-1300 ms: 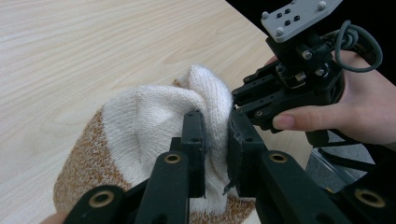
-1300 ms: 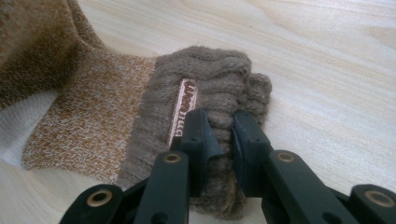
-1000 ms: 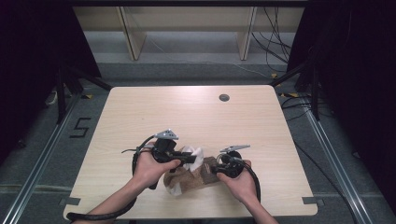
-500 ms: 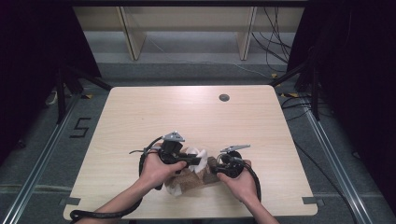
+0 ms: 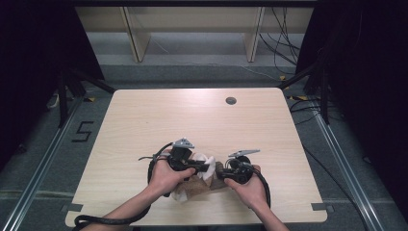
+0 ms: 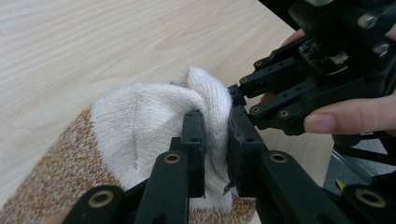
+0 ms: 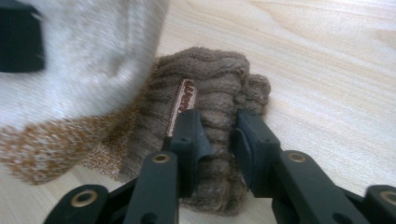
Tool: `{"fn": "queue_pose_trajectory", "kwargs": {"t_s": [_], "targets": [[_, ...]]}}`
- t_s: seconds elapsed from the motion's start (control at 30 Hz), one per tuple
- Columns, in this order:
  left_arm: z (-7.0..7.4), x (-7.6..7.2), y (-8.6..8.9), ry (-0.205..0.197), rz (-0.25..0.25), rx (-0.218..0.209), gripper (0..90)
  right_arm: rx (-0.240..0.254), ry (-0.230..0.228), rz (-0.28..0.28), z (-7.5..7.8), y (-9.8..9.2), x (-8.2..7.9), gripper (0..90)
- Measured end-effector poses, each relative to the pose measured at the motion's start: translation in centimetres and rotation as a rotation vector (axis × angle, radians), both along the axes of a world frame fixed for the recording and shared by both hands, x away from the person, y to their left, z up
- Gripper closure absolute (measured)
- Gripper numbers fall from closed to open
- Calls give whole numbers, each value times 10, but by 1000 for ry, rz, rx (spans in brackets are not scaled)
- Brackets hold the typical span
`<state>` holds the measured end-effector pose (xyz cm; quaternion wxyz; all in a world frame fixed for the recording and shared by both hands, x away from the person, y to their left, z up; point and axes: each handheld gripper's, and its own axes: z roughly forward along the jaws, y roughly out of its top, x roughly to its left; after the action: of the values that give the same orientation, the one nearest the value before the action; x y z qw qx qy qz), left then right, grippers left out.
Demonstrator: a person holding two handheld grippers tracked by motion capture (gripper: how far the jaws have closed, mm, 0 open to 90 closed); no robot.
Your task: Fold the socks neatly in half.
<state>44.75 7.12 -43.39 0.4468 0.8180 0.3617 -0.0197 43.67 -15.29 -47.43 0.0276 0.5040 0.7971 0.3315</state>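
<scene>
Table (image 5: 144,120), pale wood; near its front edge, between the two hands, lies a knitted sock (image 5: 199,180), white at the toe end, orange-flecked in the middle, brown at the cuff (image 7: 212,100). Left gripper (image 6: 215,140) sits over the sock's white end, jaws nearly closed and pinching a fold of white knit (image 6: 154,116), with the other gripper's jaw tips just beside that fold. Right gripper (image 7: 217,135), at the sock's brown end, has the bunched cuff between its jaws, which have just been opening but remain against the wool.
</scene>
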Motion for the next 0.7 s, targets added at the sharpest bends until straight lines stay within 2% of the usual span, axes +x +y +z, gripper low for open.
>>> {"fn": "queue_pose_trajectory", "kwargs": {"t_s": [0.03, 0.07, 0.13, 0.17, 0.2, 0.23, 0.27, 0.3, 0.33, 0.37, 0.43, 0.47, 0.5, 0.6, 0.67, 0.7], "targets": [[-1, 0, -1, 4, 2, 0, 781, 25, -2, -11, 1, 1, -2, 658], [-2, 0, -1, 8, -3, -4, 781, 3, 6, -13, 2, -1, 0, 649], [-3, 0, -2, 6, 2, 5, 781, 26, -13, -11, 4, -3, -2, 639], [-4, 0, -2, 6, 1, 7, 781, 38, 24, -29, 7, -2, -4, 636], [-4, 1, -3, 5, 0, 10, 781, 27, -14, -18, 8, -5, -3, 634], [-5, 0, -3, 5, 5, 10, 781, 13, -13, -15, 10, -6, -3, 632], [-6, 1, -3, 9, 2, 9, 781, 10, -9, -25, 12, -7, -4, 629], [-6, 0, -4, 5, 7, 19, 780, 27, 11, -45, 16, -7, -7, 627], [-7, 1, -4, 5, 2, 12, 780, 6, -23, -34, 16, -11, -4, 626], [-7, 1, -4, 4, 0, 19, 780, -2, -28, -51, 19, -12, -5, 624], [-9, 0, -6, 2, 9, 20, 779, 20, -59, -50, 24, -17, -4, 621], [-9, 0, -6, 2, 2, 24, 778, 17, -50, -68, 28, -18, -4, 618], [-10, 0, -7, -1, 5, 28, 777, 34, -82, -48, 29, -20, -2, 616], [-13, -1, -8, -6, -5, 38, 776, 44, -116, -39, 38, -21, 2, 615], [-14, -3, -10, -12, 4, 44, 776, 59, -109, -51, 44, -18, 3, 615], [-15, -2, -10, -8, -8, 50, 776, 55, -111, -47, 46, -18, 5, 615]]}}
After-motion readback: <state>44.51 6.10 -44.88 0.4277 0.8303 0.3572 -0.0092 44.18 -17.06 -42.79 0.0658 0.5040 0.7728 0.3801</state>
